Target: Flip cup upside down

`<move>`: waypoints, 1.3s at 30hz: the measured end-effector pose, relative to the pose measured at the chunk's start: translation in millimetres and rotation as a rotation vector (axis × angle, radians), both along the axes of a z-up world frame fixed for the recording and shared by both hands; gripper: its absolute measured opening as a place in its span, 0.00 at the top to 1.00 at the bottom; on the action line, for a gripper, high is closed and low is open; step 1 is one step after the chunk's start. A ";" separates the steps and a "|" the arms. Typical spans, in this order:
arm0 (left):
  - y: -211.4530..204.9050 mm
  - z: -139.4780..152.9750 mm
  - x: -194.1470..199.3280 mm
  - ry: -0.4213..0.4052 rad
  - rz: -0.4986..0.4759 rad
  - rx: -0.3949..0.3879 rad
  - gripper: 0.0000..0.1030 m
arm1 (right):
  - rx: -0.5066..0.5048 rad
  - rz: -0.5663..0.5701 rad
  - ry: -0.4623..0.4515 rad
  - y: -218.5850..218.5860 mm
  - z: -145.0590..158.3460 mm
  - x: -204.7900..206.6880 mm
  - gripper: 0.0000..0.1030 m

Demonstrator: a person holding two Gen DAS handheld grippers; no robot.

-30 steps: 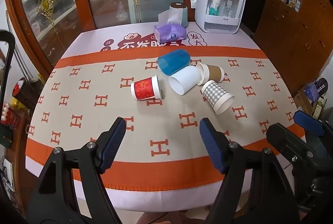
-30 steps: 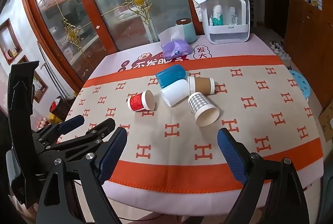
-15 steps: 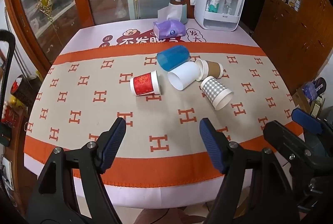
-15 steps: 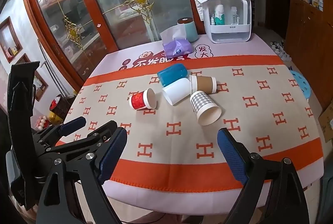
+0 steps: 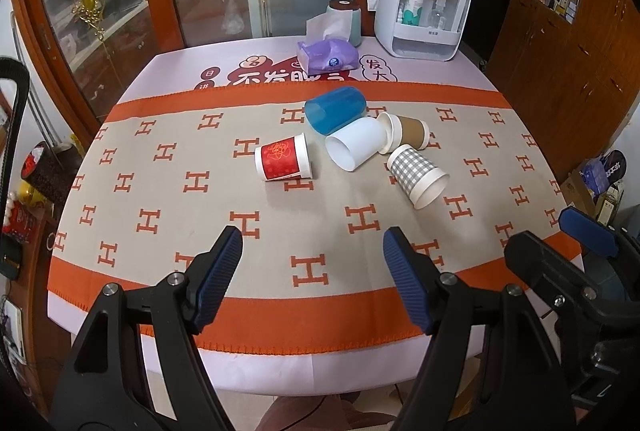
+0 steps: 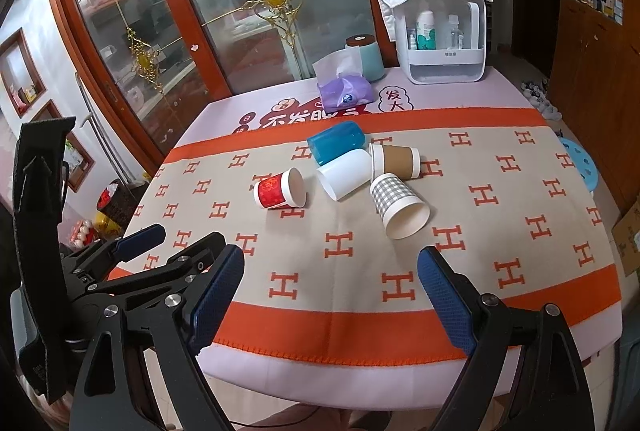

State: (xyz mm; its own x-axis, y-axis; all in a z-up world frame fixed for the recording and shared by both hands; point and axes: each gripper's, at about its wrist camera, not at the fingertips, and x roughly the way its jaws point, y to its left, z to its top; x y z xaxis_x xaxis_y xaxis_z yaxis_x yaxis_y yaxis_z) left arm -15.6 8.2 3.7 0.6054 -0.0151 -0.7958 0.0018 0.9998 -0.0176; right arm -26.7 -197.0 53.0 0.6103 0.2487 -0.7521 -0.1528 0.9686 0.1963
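Several cups lie on their sides in the middle of the table: a red paper cup point(image 5: 284, 162) point(image 6: 279, 189), a blue plastic cup point(image 5: 335, 109) point(image 6: 336, 143), a white cup point(image 5: 356, 149) point(image 6: 345, 173), a brown paper cup point(image 5: 405, 132) point(image 6: 396, 160) and a grey checked paper cup point(image 5: 417, 175) point(image 6: 399, 205). My left gripper point(image 5: 312, 283) is open and empty above the table's near edge. My right gripper point(image 6: 330, 301) is open and empty, to the right of the left one. Both are well short of the cups.
The table point(image 5: 256, 367) carries an orange and beige cloth. At the back stand a purple tissue pack point(image 5: 327, 55), a teal roll point(image 5: 345, 19) and a white organizer box point(image 5: 420, 19). Glass doors are behind; wooden cabinets point(image 5: 560, 43) are at the right.
Both grippers have drawn back a little from the table and risen; more of the near table edge shows. The cups have not moved. Both grippers stay open.
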 end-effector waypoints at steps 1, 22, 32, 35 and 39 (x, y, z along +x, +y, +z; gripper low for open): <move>0.2 0.6 -0.6 -0.001 -0.001 -0.001 0.31 | 0.001 0.001 -0.001 0.1 0.3 -1.0 0.13; -2.9 3.0 -6.4 0.012 0.003 0.004 0.31 | 0.001 -0.002 0.005 3.9 3.7 -4.6 0.13; 0.2 -0.7 -5.2 0.031 0.011 0.002 0.31 | 0.000 0.001 0.008 5.5 0.8 -5.1 0.13; 2.0 -2.6 -4.9 0.041 0.011 -0.001 0.31 | -0.001 0.008 0.013 8.7 -1.3 -6.1 0.13; 3.6 -5.6 -3.2 0.056 0.010 -0.006 0.31 | -0.002 0.012 0.018 11.3 -1.4 -5.1 0.13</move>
State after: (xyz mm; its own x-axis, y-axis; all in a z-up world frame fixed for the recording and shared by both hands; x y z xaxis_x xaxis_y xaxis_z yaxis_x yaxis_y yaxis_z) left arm -18.8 11.9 -1.9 0.5600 -0.0143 -0.8284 -0.0093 0.9997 -0.0236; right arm -31.8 -185.7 51.5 0.5933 0.2544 -0.7637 -0.1607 0.9671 0.1973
